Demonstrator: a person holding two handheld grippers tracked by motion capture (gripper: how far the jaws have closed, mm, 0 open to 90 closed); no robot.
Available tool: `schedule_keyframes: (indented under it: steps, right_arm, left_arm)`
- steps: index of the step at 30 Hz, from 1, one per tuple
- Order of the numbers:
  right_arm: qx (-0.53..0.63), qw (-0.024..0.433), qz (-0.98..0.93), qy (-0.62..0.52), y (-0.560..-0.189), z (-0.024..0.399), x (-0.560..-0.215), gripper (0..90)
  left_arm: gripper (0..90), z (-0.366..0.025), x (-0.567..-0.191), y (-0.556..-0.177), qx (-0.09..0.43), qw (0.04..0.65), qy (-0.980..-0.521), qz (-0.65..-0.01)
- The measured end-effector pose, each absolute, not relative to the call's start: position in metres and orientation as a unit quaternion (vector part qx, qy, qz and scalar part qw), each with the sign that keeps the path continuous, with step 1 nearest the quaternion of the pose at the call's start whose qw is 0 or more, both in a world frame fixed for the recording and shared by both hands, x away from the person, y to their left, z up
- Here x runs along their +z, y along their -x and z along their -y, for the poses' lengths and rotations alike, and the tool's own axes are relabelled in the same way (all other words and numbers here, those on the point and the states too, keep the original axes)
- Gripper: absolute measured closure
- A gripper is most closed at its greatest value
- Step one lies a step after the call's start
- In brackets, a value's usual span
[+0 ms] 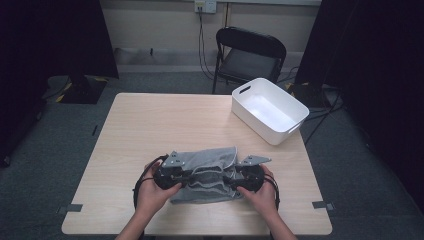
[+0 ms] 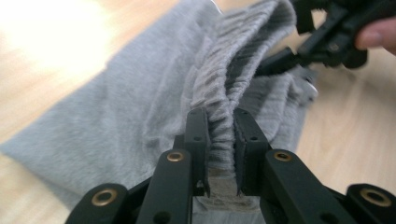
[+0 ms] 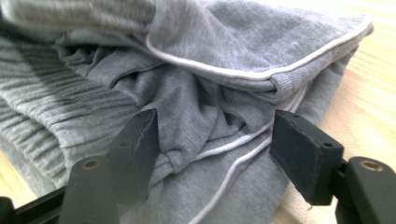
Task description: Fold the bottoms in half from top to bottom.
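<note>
Grey garment [image 1: 202, 175] near table's [image 1: 150, 125] front edge, far half bare.

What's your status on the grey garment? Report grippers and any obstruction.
Left gripper clamped on the ribbed waistband. Right gripper open, fingers straddling the grey garment. White bin stands apart on the table, nothing blocking.

Light wooden table [image 1: 150, 125] — grey garment [image 1: 210, 172] near front edge, white bin [image 1: 269, 111] far right
</note>
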State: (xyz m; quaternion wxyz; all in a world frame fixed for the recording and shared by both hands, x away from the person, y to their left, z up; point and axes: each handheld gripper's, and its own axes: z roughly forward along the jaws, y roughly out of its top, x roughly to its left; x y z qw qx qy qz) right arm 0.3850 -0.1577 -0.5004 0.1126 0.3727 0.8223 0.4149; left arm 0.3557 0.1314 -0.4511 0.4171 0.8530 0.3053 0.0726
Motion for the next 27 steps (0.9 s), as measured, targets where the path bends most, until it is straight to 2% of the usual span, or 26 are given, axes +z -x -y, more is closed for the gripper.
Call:
schedule_keyframes:
  steps: [6,13,19,22,25,27]
  right_arm:
    - [0.409,0.111,-0.826,-0.372,-0.385,0.163,-0.494,31.7]
    - [0.414,0.133,-0.814,-0.385,-0.390,0.178,-0.476,34.6]
    - [0.432,0.138,-0.812,-0.368,-0.397,0.159,-0.459,34.4]
    - [0.443,0.122,-0.814,-0.355,-0.399,0.141,-0.456,34.5]
    - [0.424,0.107,-0.835,-0.333,-0.397,0.127,-0.464,36.4]
    - [0.408,0.103,-0.848,-0.322,-0.392,0.126,-0.474,39.1]
  left_arm:
    - [78.4,-0.127,-0.463,-0.349,0.064,0.400,-0.869,-0.285]
    - [78.1,-0.120,-0.466,-0.346,0.067,0.386,-0.881,-0.266]
    - [76.6,-0.118,-0.470,-0.343,0.065,0.390,-0.880,-0.262]
    - [76.1,-0.119,-0.471,-0.342,0.062,0.394,-0.878,-0.265]
    - [68.3,-0.121,-0.472,-0.342,0.045,0.409,-0.868,-0.278]
    - [52.2,-0.123,-0.470,-0.343,0.037,0.417,-0.859,-0.294]
